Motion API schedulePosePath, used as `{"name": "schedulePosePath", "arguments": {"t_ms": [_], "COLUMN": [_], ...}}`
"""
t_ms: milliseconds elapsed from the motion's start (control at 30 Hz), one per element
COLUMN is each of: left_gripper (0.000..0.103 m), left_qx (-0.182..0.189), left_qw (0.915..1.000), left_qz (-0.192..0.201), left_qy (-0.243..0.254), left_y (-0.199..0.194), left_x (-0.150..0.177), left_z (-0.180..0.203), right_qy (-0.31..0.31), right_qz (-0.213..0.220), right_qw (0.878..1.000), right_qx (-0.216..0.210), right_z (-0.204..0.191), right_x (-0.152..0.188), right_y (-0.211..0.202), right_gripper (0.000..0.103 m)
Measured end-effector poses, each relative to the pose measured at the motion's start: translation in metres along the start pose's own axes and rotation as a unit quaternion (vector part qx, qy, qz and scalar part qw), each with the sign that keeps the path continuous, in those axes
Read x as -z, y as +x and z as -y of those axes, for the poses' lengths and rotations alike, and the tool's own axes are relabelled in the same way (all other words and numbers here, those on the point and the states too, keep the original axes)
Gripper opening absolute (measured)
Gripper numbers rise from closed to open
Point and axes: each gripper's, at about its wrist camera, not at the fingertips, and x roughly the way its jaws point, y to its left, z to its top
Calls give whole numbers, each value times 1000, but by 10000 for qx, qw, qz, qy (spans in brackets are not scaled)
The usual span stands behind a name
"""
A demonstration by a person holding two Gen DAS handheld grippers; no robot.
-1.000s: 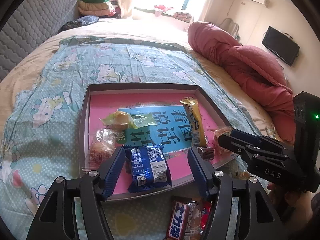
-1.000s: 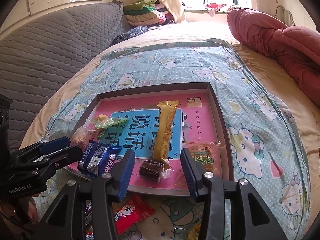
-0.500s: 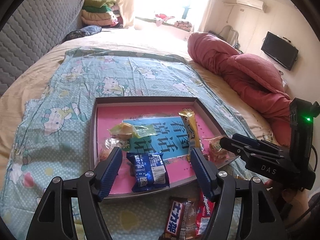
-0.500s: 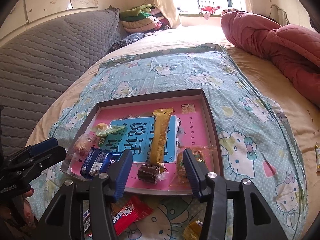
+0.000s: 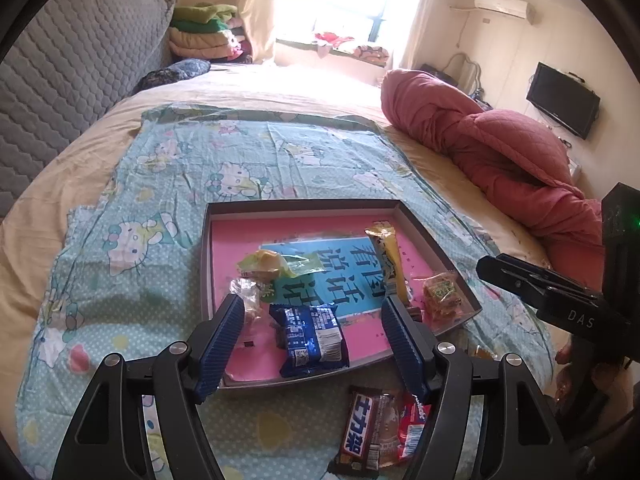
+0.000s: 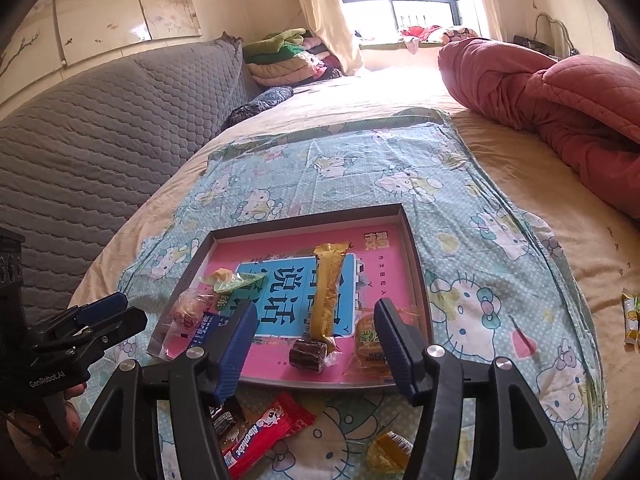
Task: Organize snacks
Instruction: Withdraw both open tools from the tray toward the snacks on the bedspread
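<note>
Bedroom, bed (image 5: 100, 140) with cartoon sheet (image 6: 400, 168). Tray (image 5: 304, 207) holds yellow snack bar (image 6: 327, 292), long axis near-far. Left gripper (image 5: 312, 344) and right gripper (image 6: 314, 344) both open, empty.

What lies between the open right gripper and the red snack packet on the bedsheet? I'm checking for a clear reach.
Nothing: in the right wrist view the red snack packet lies just below the right gripper, only sheet between.
</note>
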Motion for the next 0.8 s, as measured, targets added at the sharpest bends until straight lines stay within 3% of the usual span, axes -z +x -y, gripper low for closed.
{"name": "schedulePosePath", "arguments": {"t_ms": [567, 800], "left_gripper": [73, 73], "left_qx": [-45, 101], "left_qw": [10000, 9998], "left_qz": [32, -113], "left_qy": [80, -98], "left_y": [-19, -23], "left_x": [7, 9], "left_z": [10, 11], "right_qy": [53, 6], "right_qz": [118, 89], "right_qw": [9998, 9995], "right_qx": [-153, -290], "right_z": [0, -6], "right_x": [4, 6], "right_y": [-29, -37], "right_gripper": [62, 62]}}
